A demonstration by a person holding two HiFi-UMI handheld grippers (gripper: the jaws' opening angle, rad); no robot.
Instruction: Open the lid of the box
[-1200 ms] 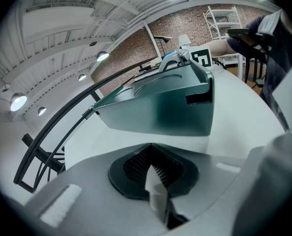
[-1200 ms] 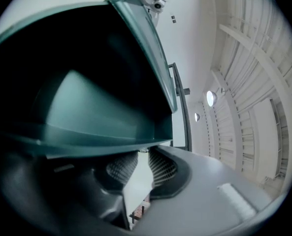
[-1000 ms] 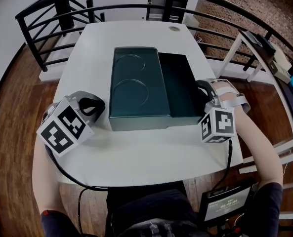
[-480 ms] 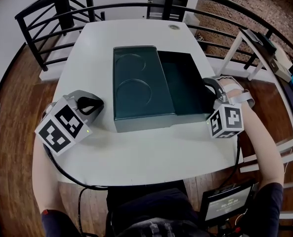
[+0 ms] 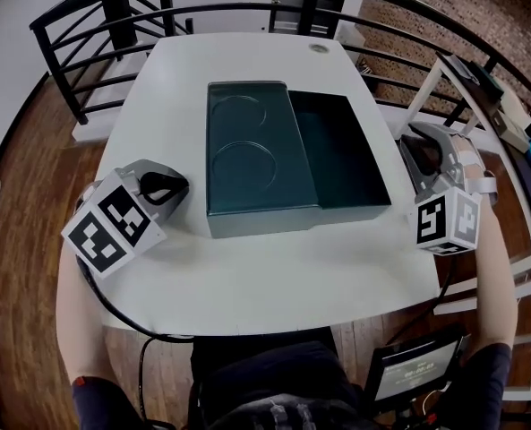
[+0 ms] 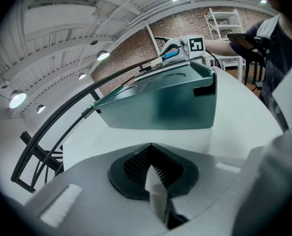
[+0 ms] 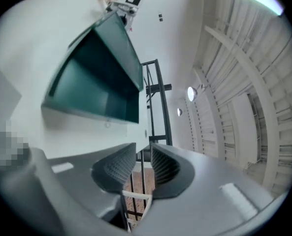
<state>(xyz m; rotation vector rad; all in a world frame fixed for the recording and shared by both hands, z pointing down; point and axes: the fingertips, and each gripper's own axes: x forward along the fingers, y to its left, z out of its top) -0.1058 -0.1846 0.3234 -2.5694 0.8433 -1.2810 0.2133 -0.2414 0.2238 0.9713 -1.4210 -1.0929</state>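
the lid (image 5: 247,155) lies to the left, baring the dark green box (image 5: 341,164), seemingly opened; left gripper (image 5: 164,186) pressed together, right gripper (image 5: 419,143) slightly spread, both empty.

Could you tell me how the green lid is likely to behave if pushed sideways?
The lid looks like rigid moulded plastic with two circles pressed into its flat top, so it should stay stiff. It covers only the left part of the box, so a push might tilt it. The smooth table probably lets it slide.
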